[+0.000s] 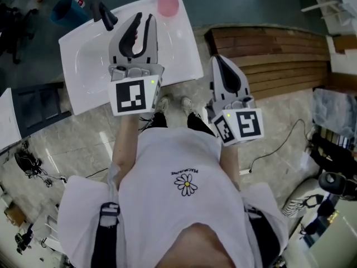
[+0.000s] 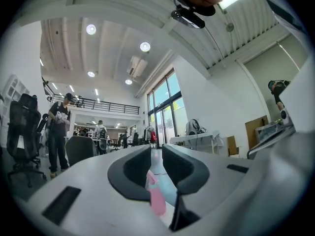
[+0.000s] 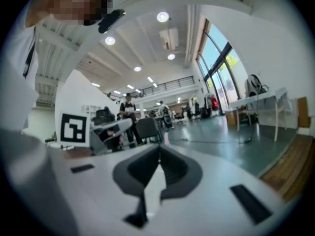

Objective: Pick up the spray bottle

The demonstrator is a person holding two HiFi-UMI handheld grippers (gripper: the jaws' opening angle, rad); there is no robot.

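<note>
A pink spray bottle (image 1: 167, 1) stands at the far edge of a white table (image 1: 89, 66). My left gripper (image 1: 143, 18) hovers over the table, a little short and left of the bottle, its jaws slightly apart with nothing between them. In the left gripper view the bottle (image 2: 156, 198) shows through the narrow gap of the left gripper (image 2: 156, 149), still some way ahead. My right gripper (image 1: 218, 59) is off the table's right edge, above the floor, with its jaws together. The right gripper view shows the right gripper (image 3: 158, 151) closed and empty.
A dark object (image 1: 106, 15) lies on the table's far left corner. A blue bin (image 1: 67, 10) stands beyond it. A wooden platform (image 1: 273, 54) lies to the right. A black chair (image 1: 39, 102) is left of the table. A person (image 2: 59, 132) stands far off.
</note>
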